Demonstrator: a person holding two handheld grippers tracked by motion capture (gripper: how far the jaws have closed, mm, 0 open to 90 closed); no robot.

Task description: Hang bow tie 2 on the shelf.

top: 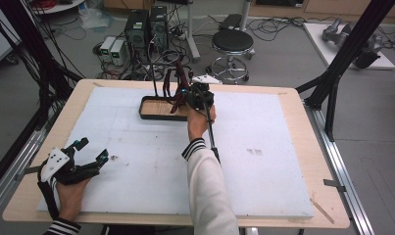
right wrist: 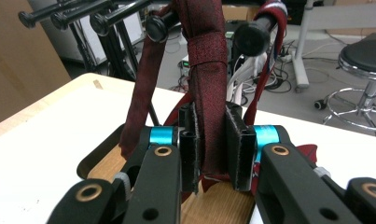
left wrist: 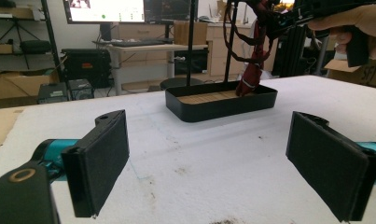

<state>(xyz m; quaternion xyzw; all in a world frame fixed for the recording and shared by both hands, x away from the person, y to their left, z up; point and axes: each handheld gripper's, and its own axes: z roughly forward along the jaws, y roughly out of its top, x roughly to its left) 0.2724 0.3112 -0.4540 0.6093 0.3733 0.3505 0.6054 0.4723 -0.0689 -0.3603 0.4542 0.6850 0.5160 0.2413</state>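
Red tie (right wrist: 210, 84) hangs clamped in the right tool (right wrist: 212, 149) above the tray (right wrist: 101, 163).

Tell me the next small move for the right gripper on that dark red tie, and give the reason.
Probably ease the right gripper upward a little, keeping its grip. Its fingers are closed on the dark red tie, which hangs over a rack bar with its lower end in the black tray.

Left gripper (left wrist: 209, 158) fingers wide apart, right gripper (right wrist: 212, 144) fingers clamped
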